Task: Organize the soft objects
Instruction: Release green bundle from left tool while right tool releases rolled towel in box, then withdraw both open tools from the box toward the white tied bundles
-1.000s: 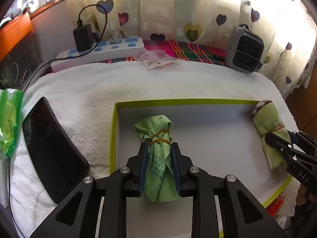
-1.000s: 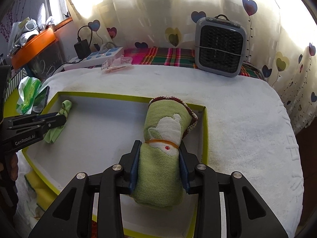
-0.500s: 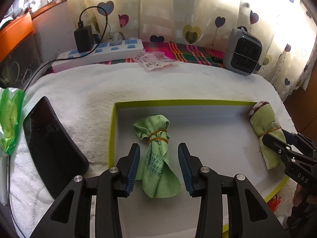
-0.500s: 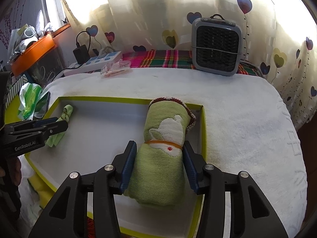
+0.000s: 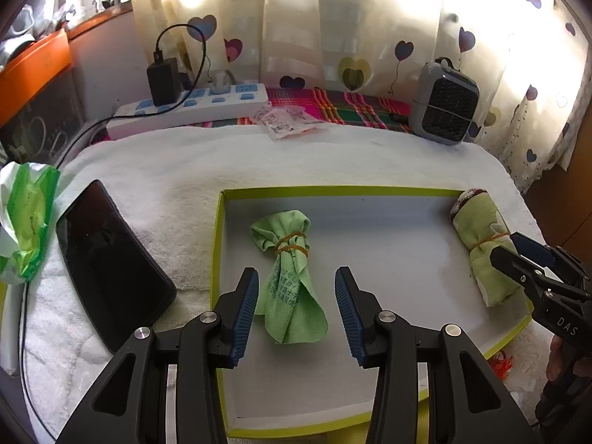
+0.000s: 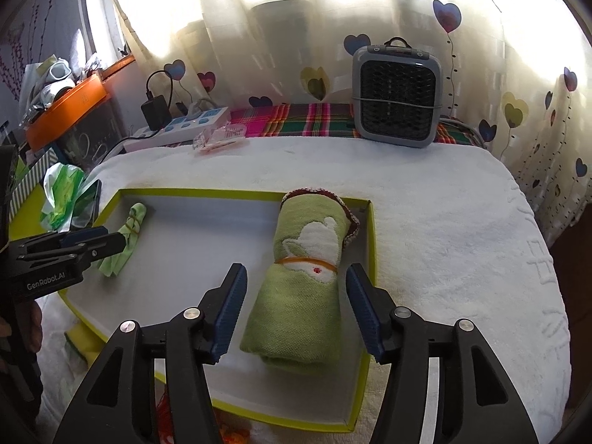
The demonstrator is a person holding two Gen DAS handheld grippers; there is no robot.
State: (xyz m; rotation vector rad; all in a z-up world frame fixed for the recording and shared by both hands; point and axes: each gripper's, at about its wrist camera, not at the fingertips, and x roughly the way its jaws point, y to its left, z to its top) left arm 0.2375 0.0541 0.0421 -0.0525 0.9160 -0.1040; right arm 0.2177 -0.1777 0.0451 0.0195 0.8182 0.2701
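Two bundles down inside the shallow tray [image 5: 370, 191], both released. Left claw [image 5: 296, 307] spread wide, jaws just opened, blue pads clear on either side of the small green cloth [image 5: 292, 277]; nothing gripped. Cloth lying flat on the tray floor near the left wall, cinched with a rubber band [image 5: 292, 244], loose end fanned toward the camera. Right claw [image 6: 298, 307] likewise parted and just opened, pads standing off the rolled green towel [image 6: 310, 281] with a gap on each side. Towel resting lengthwise along the tray's right wall, far end with its dark trim lying over the far rim, orange band [image 6: 307, 261] around the middle.

Likely reasons for the layout: bands keeping soft fabric from unrolling once let go; one bundle per side, well apart, leaving the middle of the tray free for more. Both claws angled down and forward over their own bundle, each straddling its bundle — seemingly placement finished, withdrawal next.

Outside the tray on the white-towelled tabletop [image 5: 166, 170]: a dark phone [image 5: 111, 266] just left of the tray, a green plastic bag [image 5: 26, 222] farther left, a small grey heater [image 6: 397, 96] at the back.
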